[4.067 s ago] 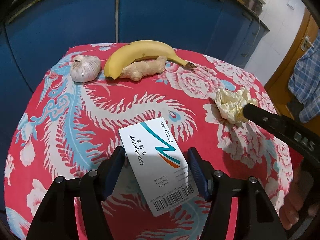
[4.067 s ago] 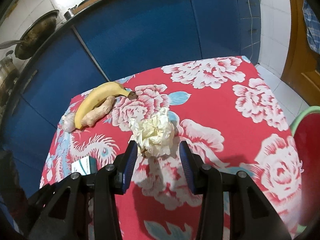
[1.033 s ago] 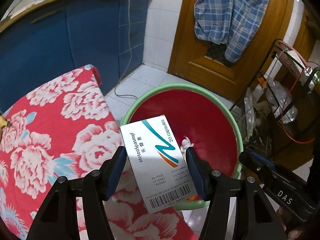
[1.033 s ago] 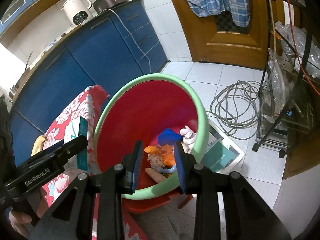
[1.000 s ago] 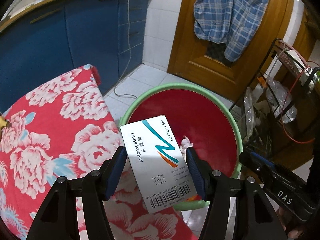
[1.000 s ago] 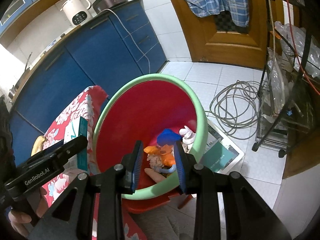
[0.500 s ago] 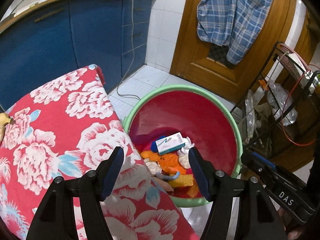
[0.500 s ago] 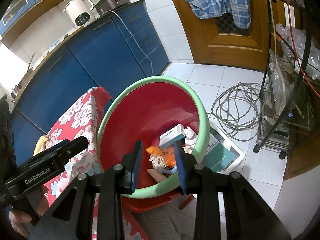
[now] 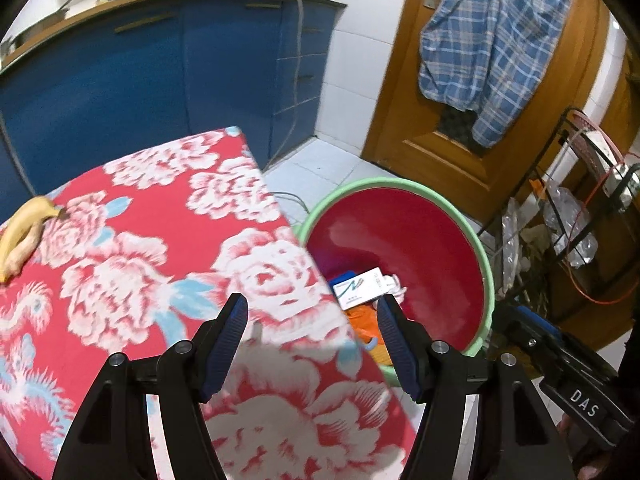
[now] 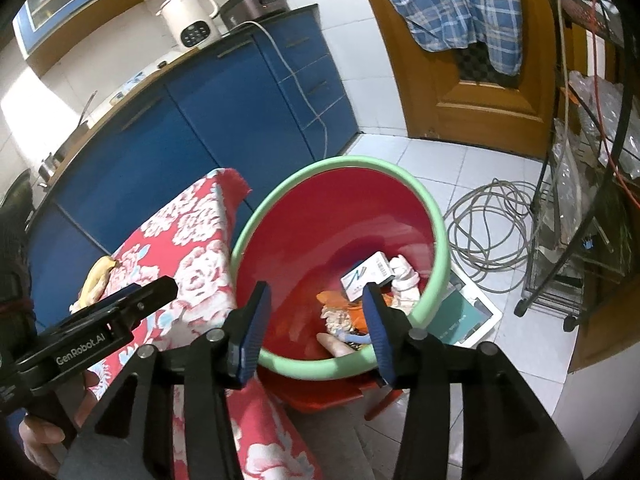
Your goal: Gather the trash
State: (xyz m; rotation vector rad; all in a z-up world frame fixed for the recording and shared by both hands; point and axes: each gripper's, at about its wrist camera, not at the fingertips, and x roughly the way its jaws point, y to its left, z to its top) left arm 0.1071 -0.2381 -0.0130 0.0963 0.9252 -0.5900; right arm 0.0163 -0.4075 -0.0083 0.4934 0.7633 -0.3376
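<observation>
Both grippers, left (image 9: 312,334) and right (image 10: 316,326), hover with fingers spread and empty, the right's still widening, since the white cardboard medicine box (image 10: 366,275) now lies in the green-rimmed red plastic bin (image 10: 438,240).

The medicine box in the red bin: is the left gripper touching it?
Apart. In the left wrist view the medicine box lies down in the bin on other trash, while the left gripper is open above the tablecloth's edge, holding nothing.

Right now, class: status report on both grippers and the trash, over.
Left gripper open, empty. Right gripper empty, jaws opening. Medicine box in red bin. Nothing in the way.
</observation>
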